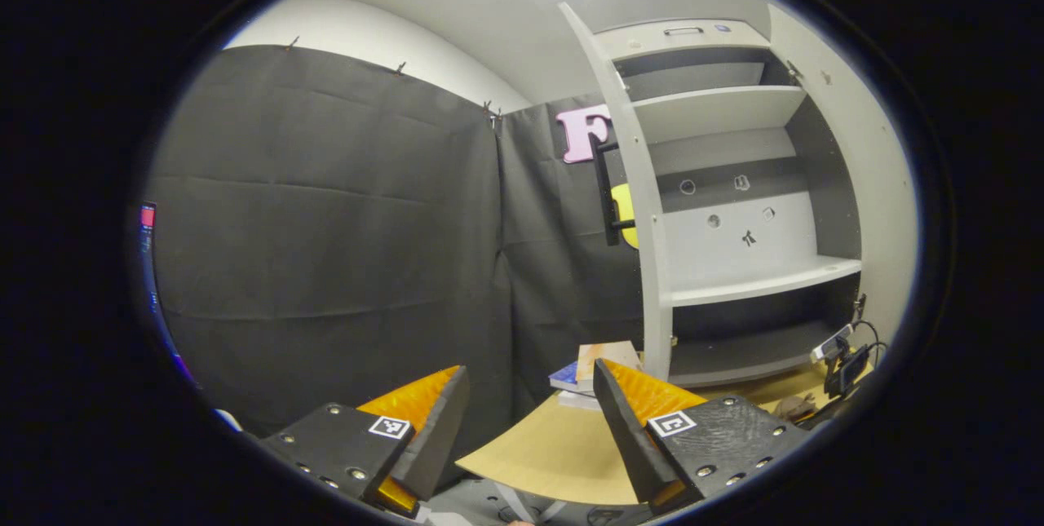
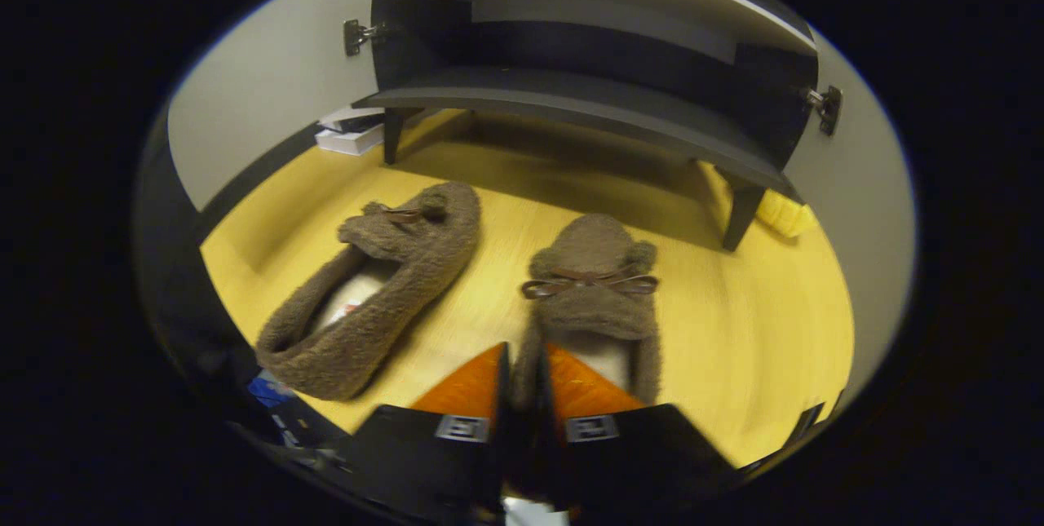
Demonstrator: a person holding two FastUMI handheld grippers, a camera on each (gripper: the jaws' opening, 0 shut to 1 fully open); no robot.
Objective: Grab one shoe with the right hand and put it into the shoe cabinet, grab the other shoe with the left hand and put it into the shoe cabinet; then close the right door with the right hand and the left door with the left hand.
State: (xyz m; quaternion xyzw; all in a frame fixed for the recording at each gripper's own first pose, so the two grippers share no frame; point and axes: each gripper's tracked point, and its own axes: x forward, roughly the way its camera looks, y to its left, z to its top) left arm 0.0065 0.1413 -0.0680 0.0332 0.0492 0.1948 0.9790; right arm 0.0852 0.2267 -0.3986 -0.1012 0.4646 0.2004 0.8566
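Observation:
Two brown fuzzy slippers with small bows lie on the wooden floor [image 2: 750,330] in front of the shoe cabinet [image 2: 571,94], toes toward it. My right gripper [image 2: 524,351] is shut on the heel rim of the right-hand slipper [image 2: 591,265], the rim pinched between both fingers. The other slipper [image 2: 383,281] lies free to its left, angled. In the left gripper view, my left gripper [image 1: 530,371] hangs open in the air with nothing between its fingers. The cabinet [image 1: 734,110] stands off to its right, with its left door [image 1: 644,208] and right door [image 1: 864,159] swung open and bare shelves.
A stack of books [image 1: 587,371] lies by the foot of the left door, also seen as books [image 2: 351,130] beside the cabinet leg. A yellow object [image 2: 783,216] sits behind the right leg. A small device with cables [image 1: 844,359] stands near the cabinet's base.

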